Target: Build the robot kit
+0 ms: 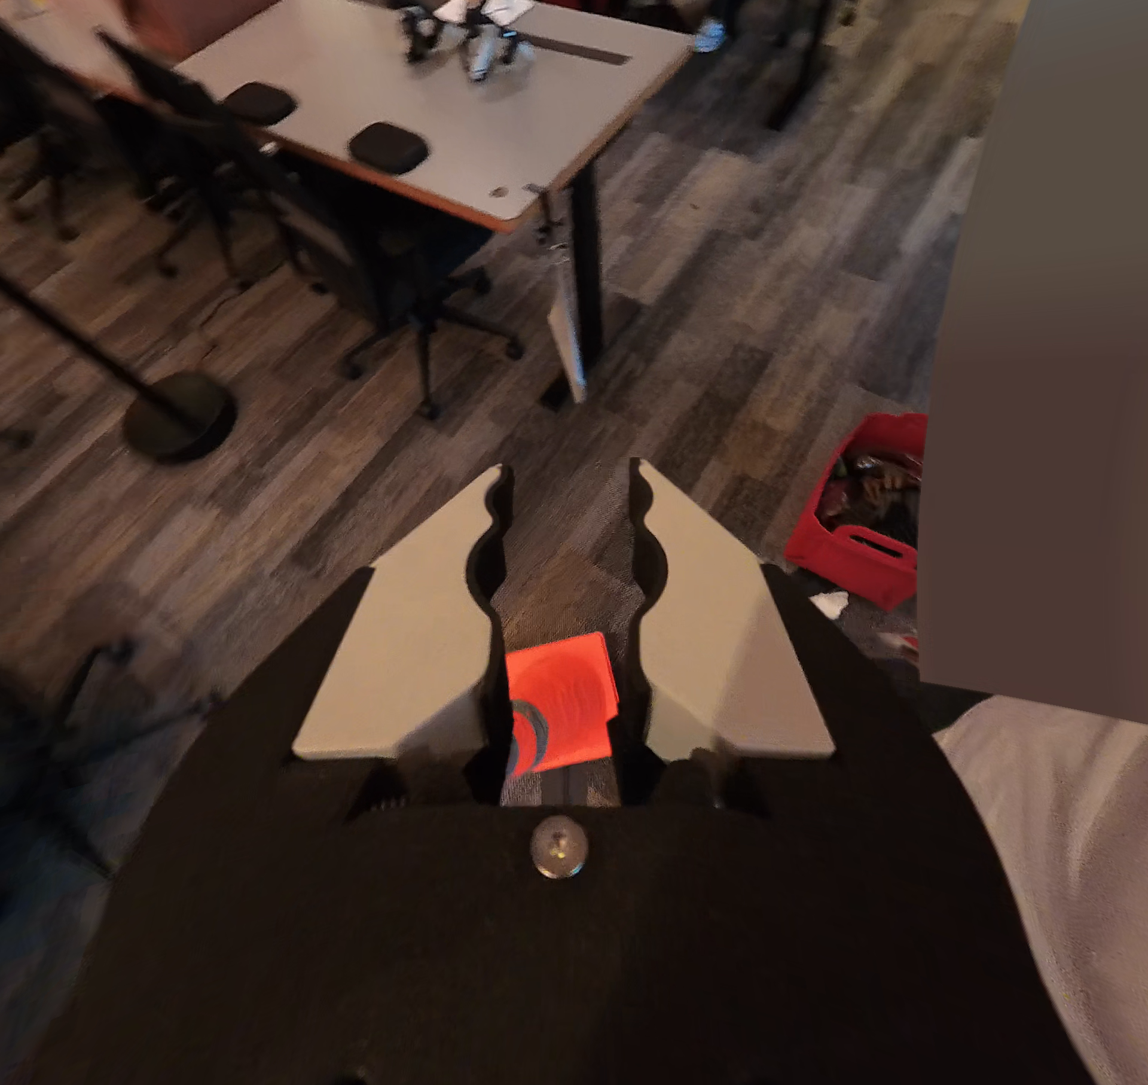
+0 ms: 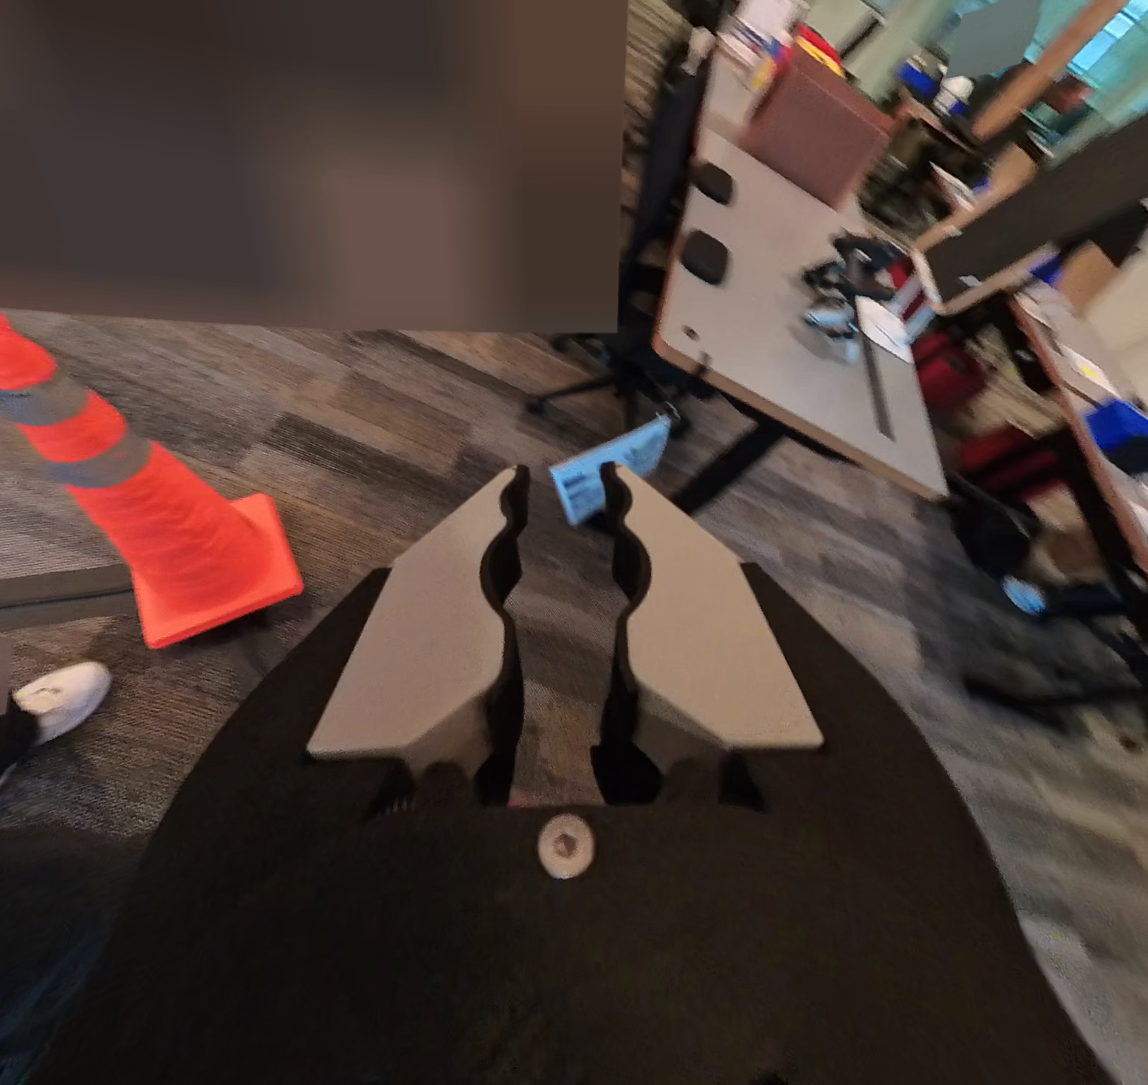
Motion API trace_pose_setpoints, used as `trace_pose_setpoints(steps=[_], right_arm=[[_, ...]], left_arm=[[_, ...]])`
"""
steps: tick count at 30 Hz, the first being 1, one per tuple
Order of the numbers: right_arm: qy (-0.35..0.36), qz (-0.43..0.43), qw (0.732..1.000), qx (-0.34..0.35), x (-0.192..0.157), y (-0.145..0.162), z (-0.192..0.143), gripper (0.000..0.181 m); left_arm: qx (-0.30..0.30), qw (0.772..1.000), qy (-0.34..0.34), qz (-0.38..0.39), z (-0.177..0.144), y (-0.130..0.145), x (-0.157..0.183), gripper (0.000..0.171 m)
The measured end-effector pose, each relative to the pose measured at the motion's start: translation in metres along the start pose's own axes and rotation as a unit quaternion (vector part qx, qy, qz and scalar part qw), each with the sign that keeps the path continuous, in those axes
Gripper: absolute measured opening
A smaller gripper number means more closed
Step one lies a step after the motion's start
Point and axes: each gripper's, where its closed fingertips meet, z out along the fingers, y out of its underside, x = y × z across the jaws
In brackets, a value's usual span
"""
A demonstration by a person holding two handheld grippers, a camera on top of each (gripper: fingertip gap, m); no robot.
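Both tongs held in the air above the floor, gripping nothing.

Left gripper (image 1: 570,476) parted, empty, over an orange cone (image 1: 559,704) on the floor; right gripper (image 2: 564,476) likewise parted and empty, cone (image 2: 180,533) to its left. Farther off: a red bin (image 1: 860,552) of dark, unclear clutter, then a table (image 1: 484,123).

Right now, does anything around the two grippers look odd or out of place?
One thing: an orange traffic cone stands on the indoor carpet, leaning in the right wrist view, though the wide lens may cause that. Both the left gripper and right gripper are open and empty.
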Motion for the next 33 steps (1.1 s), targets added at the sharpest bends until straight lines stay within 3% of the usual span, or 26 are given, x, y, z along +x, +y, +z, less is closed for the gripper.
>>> trace_pose_setpoints(steps=[3, 6, 11, 15, 19, 23, 27, 33], right_arm=[[0.099, 0.03, 0.993, -0.061, -0.015, 0.014, -0.044, 0.023], [0.194, 0.107, 0.968, -0.121, -0.05, 0.035, -0.093, 0.023], [0.309, 0.219, 0.905, -0.196, -0.129, 0.065, -0.182, 0.023], [0.419, 0.246, 0.84, -0.243, -0.195, 0.062, -0.285, 0.022], [0.507, 0.278, 0.772, -0.263, -0.272, 0.047, -0.379, 0.024], [0.572, 0.291, 0.711, -0.286, -0.351, 0.032, -0.45, 0.024], [0.606, 0.304, 0.671, -0.3, -0.42, 0.023, -0.502, 0.024], [0.622, 0.325, 0.638, -0.318, -0.512, 0.013, -0.567, 0.026]], left_arm=[[0.019, 0.995, 0.093, 0.043, 0.039, -0.002, -0.005, 0.04], [0.004, 0.979, 0.193, 0.068, 0.074, 0.007, -0.001, 0.047], [-0.01, 0.941, 0.319, 0.115, 0.099, 0.006, 0.032, 0.047], [-0.004, 0.901, 0.401, 0.165, 0.107, -0.006, 0.086, 0.049], [0.028, 0.855, 0.475, 0.206, 0.087, -0.019, 0.155, 0.049], [0.03, 0.813, 0.534, 0.233, 0.051, -0.013, 0.216, 0.052], [0.042, 0.789, 0.554, 0.261, 0.012, -0.001, 0.259, 0.053], [0.036, 0.763, 0.587, 0.269, -0.046, 0.032, 0.32, 0.054]])
